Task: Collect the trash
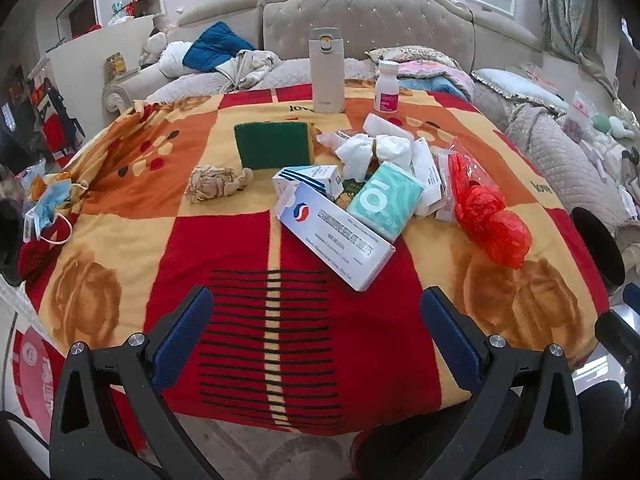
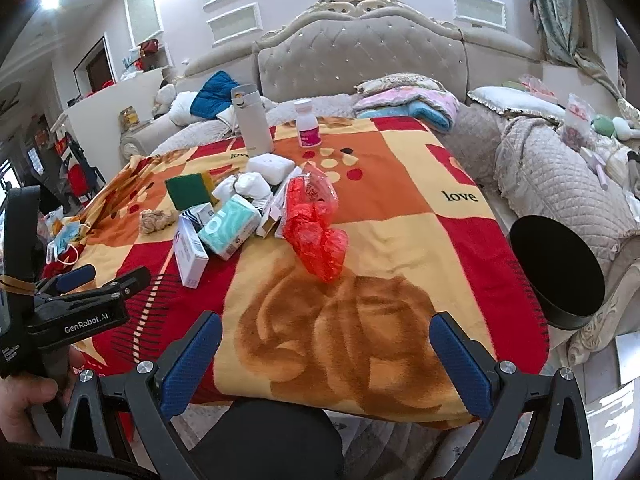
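Observation:
A heap of trash lies on the red and yellow blanket (image 1: 120,236): a long white tablet box (image 1: 334,236), a teal tissue pack (image 1: 384,204), crumpled white tissues (image 1: 372,150), a red plastic bag (image 1: 488,216) and a beige paper wad (image 1: 218,182). The heap also shows in the right wrist view, with the tablet box (image 2: 190,252), teal pack (image 2: 228,228) and red bag (image 2: 316,228). My left gripper (image 1: 316,320) is open and empty, short of the tablet box. My right gripper (image 2: 326,344) is open and empty, short of the red bag. The left gripper (image 2: 100,278) shows at the left of the right wrist view.
A green sponge (image 1: 272,144), a beige flask (image 1: 328,72) and a white pill bottle (image 1: 387,87) stand behind the heap. A face mask (image 1: 50,204) lies at the blanket's left edge. A black round bin (image 2: 556,268) stands at the right. A padded headboard (image 1: 368,20) is behind.

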